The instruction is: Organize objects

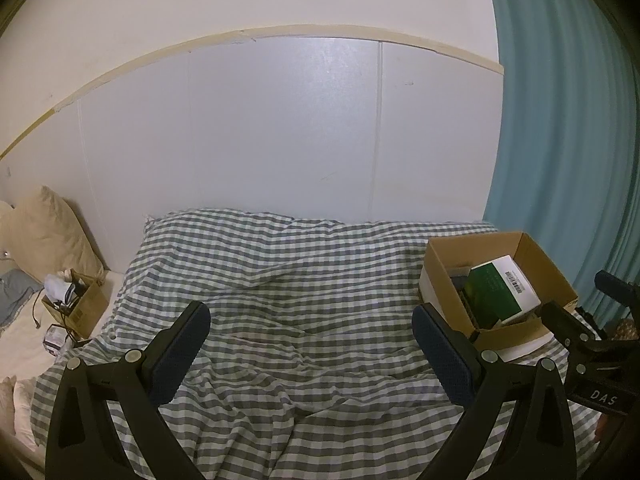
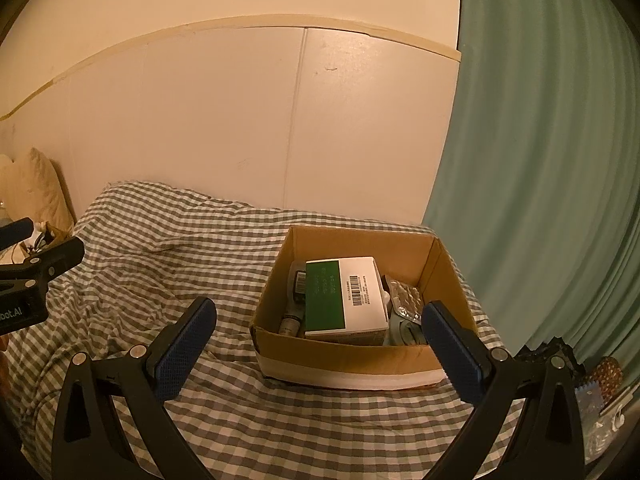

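A brown cardboard box (image 2: 352, 354) sits on the checked bedspread (image 2: 168, 264), close in front of my right gripper (image 2: 320, 320). In it lie a green and white carton (image 2: 344, 296), a dark tube (image 2: 298, 284) and a silver foil pack (image 2: 404, 296). My right gripper is open and empty, its right finger beside the box's right front corner. My left gripper (image 1: 312, 324) is open and empty above the bare bedspread (image 1: 280, 272). The same box (image 1: 448, 276) with the carton (image 1: 500, 288) is to its right. The right gripper's body (image 1: 588, 340) shows at the right edge.
A small cardboard box (image 1: 80, 308) with cables and white items stands at the far left beside a cream pillow (image 1: 48, 236). A white panelled wall (image 1: 280, 128) runs behind the bed. A teal curtain (image 1: 560, 140) hangs on the right. Small patterned items (image 2: 600, 384) lie at the lower right.
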Motion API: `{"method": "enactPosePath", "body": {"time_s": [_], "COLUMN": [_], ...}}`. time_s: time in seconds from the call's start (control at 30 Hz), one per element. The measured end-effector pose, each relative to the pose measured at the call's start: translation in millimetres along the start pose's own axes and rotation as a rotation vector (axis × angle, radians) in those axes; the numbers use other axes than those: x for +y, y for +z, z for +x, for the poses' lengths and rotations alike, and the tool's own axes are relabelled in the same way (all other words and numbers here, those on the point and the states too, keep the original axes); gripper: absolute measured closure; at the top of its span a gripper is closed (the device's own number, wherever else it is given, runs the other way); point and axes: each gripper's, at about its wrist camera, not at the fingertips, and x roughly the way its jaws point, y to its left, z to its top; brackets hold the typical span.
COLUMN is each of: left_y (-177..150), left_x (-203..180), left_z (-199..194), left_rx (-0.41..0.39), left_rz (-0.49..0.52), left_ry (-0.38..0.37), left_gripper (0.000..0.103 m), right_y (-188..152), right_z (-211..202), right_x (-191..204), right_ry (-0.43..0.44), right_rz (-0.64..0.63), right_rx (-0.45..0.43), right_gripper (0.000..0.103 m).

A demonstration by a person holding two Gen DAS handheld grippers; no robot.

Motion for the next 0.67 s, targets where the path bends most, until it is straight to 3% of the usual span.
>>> {"method": "enactPosePath", "body": {"time_s": [0.67], "left_y": [-2.1], "left_x": [0.0], "left_z": [4.4], "left_rx": [0.020], "left_rz": [-0.002], "left_ry": [0.005], "left_gripper": [0.000], "right_y": [-2.3], "right_z": [4.2], "right_x": [-0.3], "right_ry": [0.006], "right_rz": [-0.010], "right_rx": [0.017], "right_gripper": [0.000]}}
